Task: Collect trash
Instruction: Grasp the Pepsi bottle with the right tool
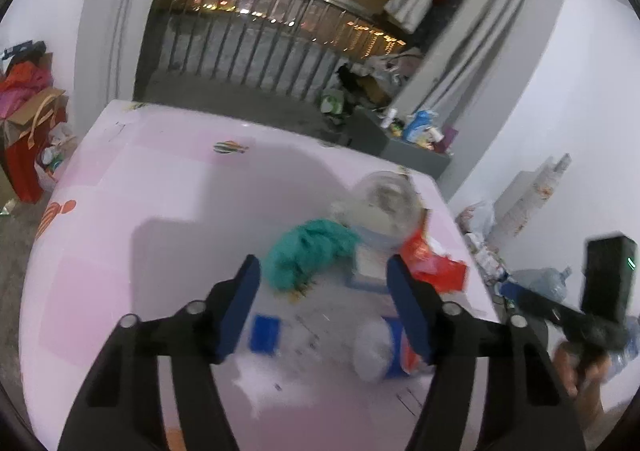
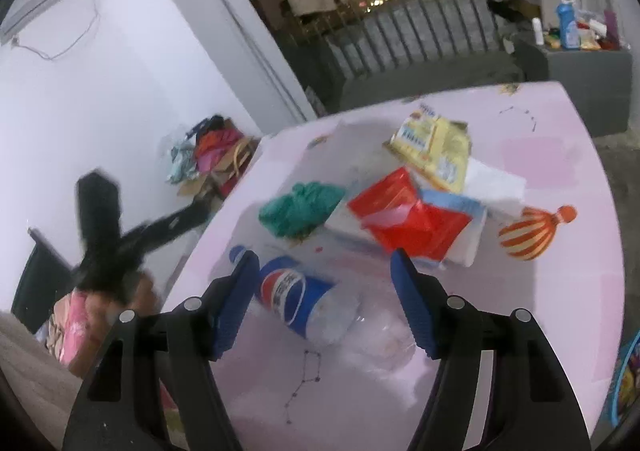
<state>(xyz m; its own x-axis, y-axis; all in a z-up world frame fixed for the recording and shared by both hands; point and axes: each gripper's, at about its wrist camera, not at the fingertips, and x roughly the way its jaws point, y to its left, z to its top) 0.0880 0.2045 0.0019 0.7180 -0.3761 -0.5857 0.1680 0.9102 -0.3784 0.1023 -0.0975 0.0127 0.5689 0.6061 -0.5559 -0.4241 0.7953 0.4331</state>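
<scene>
Right hand-held gripper (image 2: 324,303) hangs over the pink table (image 2: 560,291), jaws parted, blue pads either side of the crushed Pepsi bottle (image 2: 304,303). Left pad seems at or just beside the bottle's label; right pad stands clear of it. Not a grip as far as can be seen. Frame is blurred, so contact is uncertain.

Left hand-held gripper (image 1: 324,307) also parted, nothing pressed between its pads. Same bottle (image 1: 380,351) lies low and right of centre in its view, close to the right pad.

Bottle position: on its side, lower centre of the right wrist view, blue cap (image 2: 238,253) toward the left, clear crumpled end toward the lower right.

Handling, judged:
- Empty, flattened plastic: light, springy, smooth. Likely to skid on the table or squirt out of the pads.
- Best hold across the labelled middle, where the body looks fullest; the crumpled clear end would give way.

Other trash behind it, mid-frame: green crumpled rag (image 2: 300,207), soft, take anywhere; red wrapper (image 2: 412,219) on a white box (image 2: 460,255), thin and slippery; yellow packet (image 2: 436,147) farther up, flat, hard to get under.
</scene>
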